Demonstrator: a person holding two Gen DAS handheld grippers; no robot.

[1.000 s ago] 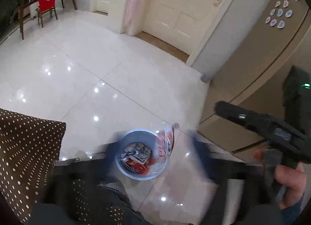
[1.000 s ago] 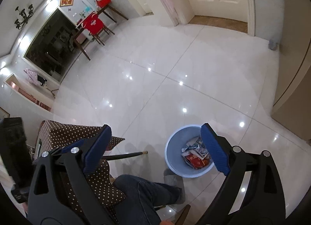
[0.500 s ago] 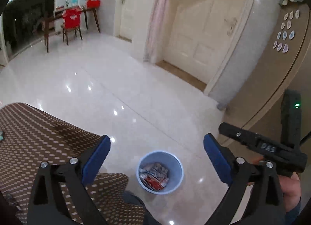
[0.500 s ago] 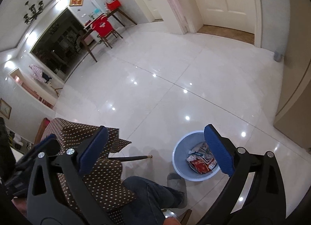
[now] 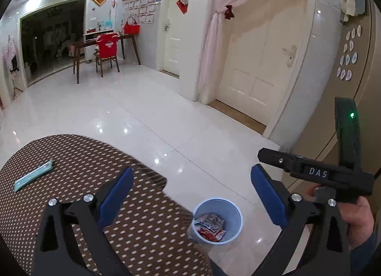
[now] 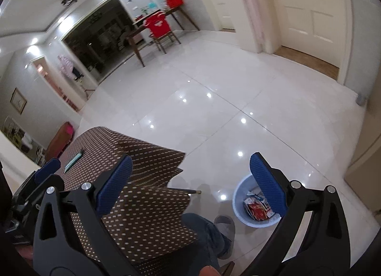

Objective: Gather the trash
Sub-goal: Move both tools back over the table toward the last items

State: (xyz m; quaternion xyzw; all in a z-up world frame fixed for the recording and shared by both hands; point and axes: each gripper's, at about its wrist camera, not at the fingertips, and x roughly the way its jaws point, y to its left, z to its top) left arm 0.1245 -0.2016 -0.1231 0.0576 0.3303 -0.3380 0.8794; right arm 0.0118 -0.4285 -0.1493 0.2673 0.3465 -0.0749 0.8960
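Note:
A light blue bin (image 5: 218, 221) stands on the white floor beside the table and holds several wrappers; it also shows in the right wrist view (image 6: 240, 207). A teal flat wrapper (image 5: 33, 175) lies on the brown dotted tablecloth (image 5: 71, 157), far left; it shows in the right wrist view (image 6: 73, 161) too. My left gripper (image 5: 190, 195) is open and empty, high above the table's edge and the bin. My right gripper (image 6: 188, 183) is open and empty, also raised. The right gripper's body (image 5: 314, 173) shows at the right of the left wrist view.
The table (image 6: 147, 204) fills the lower left, with the person's leg and grey slipper (image 6: 225, 226) under its edge. A beige cabinet (image 5: 345, 109) stands at the right. Doors (image 5: 257, 61) and a pink curtain (image 5: 214, 37) are at the back, a desk and red chair (image 5: 107, 49) far off.
Both grippers have risen and tilted up from the bin toward the table. The tabletop and the teal wrapper have come into view. The blurred wrapper by the bin's rim is gone.

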